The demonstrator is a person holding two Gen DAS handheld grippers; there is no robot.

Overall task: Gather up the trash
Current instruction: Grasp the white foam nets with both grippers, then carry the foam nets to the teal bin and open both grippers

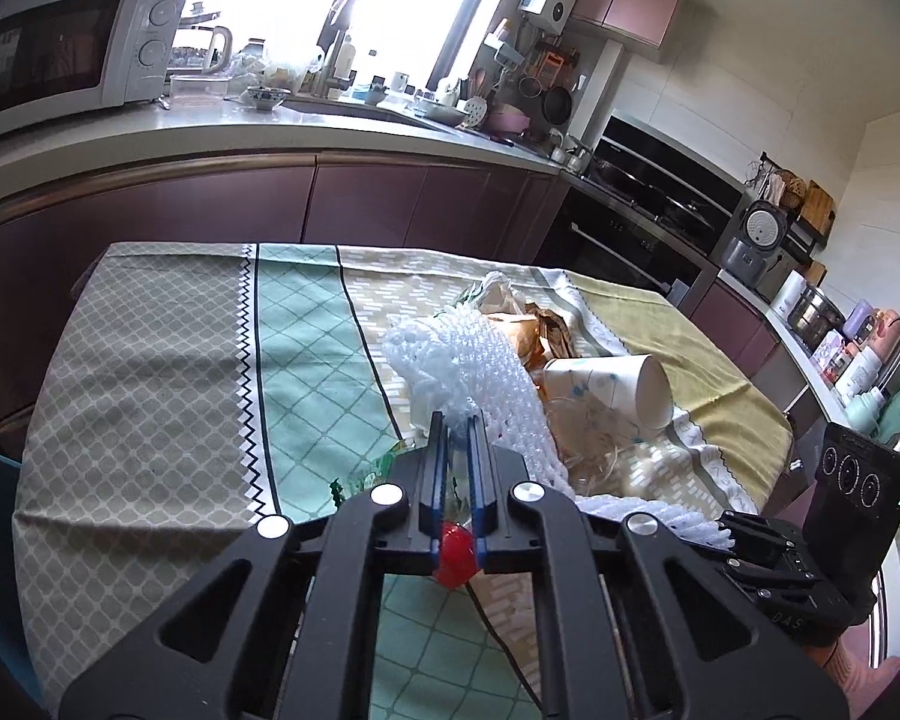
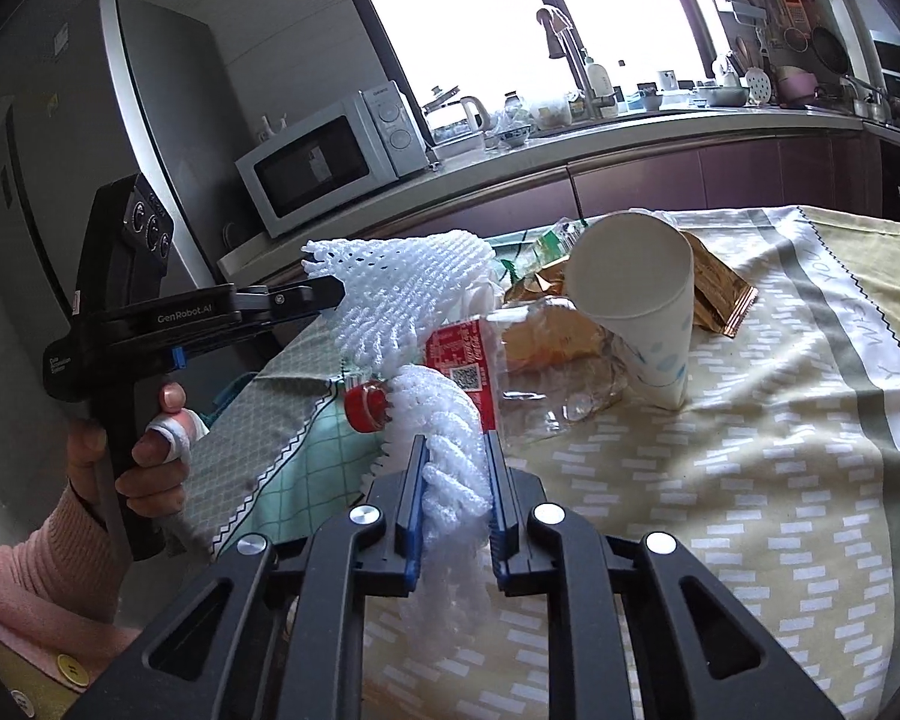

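My left gripper point(image 1: 457, 420) is shut on a white foam net sleeve point(image 1: 480, 360), held above the table; it also shows in the right wrist view point(image 2: 402, 282). My right gripper point(image 2: 453, 444) is shut on a second white foam net point(image 2: 450, 468), which also shows in the left wrist view point(image 1: 648, 516). A crushed clear bottle point(image 2: 546, 372) with red label and red cap point(image 2: 366, 405) lies under the nets. A white paper cup point(image 2: 642, 306) lies on its side beside gold wrappers point(image 2: 714, 288).
The patterned tablecloth point(image 1: 168, 372) covers the table. Behind it runs a counter point(image 1: 270, 126) with a microwave point(image 1: 60, 48), sink and dishes. An oven point(image 1: 642, 228) and rice cooker point(image 1: 756, 240) stand at the right. A fridge point(image 2: 120, 138) stands at the left.
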